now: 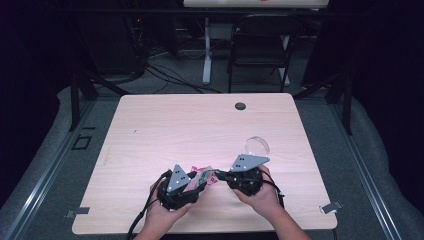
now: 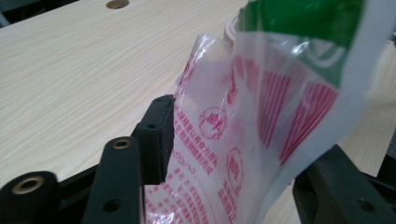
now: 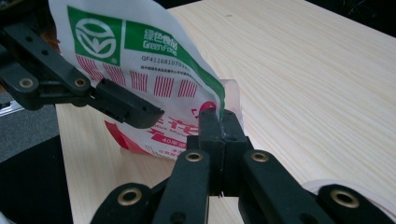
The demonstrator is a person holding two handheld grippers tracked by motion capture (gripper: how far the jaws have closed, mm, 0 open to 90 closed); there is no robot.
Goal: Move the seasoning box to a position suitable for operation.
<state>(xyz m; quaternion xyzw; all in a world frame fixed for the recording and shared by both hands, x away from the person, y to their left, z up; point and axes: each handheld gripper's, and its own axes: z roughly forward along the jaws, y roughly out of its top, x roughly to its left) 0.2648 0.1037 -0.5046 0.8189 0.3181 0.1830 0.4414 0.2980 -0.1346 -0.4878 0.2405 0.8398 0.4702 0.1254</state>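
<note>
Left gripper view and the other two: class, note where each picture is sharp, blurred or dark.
Left gripper view: the plastic bag looms close and soft. Right gripper view: its green label prints sharp. High view: table lit, surroundings dark, bag tiny.

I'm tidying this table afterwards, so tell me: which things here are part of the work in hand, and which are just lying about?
In the job:
- printed plastic bag
- right gripper, pinched shut on the bag's edge
- left gripper, jaws apart with the bag between them

Lying about:
- clear round lid on the table
- folding chair behind
</note>
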